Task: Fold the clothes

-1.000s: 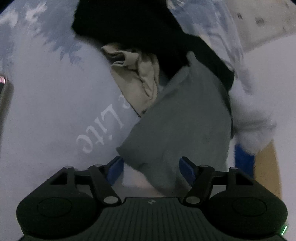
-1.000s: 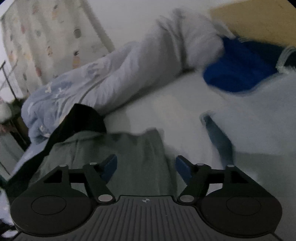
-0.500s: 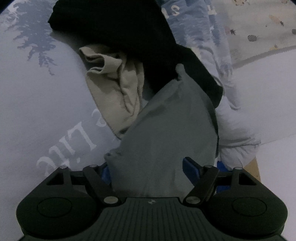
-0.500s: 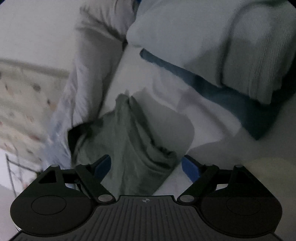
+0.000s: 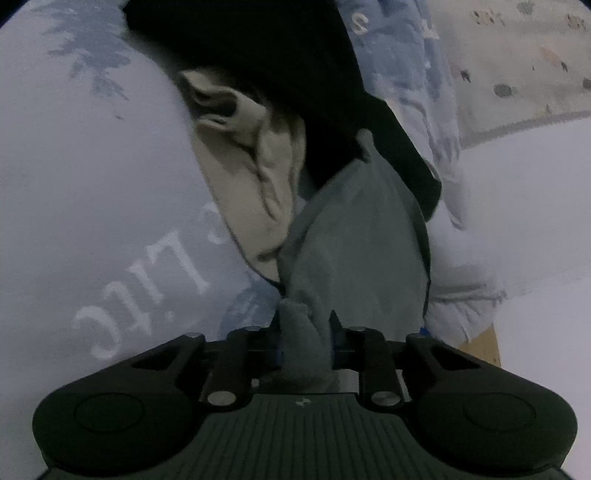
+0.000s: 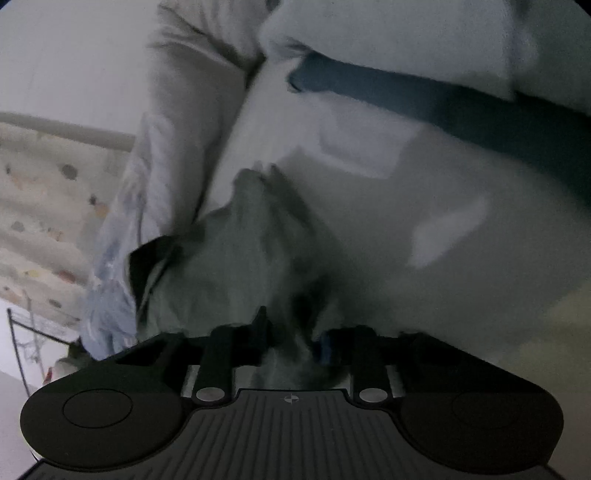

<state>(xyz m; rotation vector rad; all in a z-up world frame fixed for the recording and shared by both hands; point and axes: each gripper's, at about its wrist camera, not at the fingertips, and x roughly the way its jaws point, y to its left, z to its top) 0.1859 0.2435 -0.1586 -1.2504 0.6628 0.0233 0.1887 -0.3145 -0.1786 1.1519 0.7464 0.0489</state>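
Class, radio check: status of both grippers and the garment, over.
Left gripper shut on grey garment. Right gripper shut on it too. Beige cloth and black garment crowd alongside.

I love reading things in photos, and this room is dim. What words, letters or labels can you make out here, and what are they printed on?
"Life": white letters, upside down in the left view, on the pale blue duvet; a fragment before it is cut off by the beige garment.
"s": one white letter on the blue printed bedding at the top; the neighbouring marks are unreadable.
Right view: no readable text; the patterned curtain shows only blurred spots.
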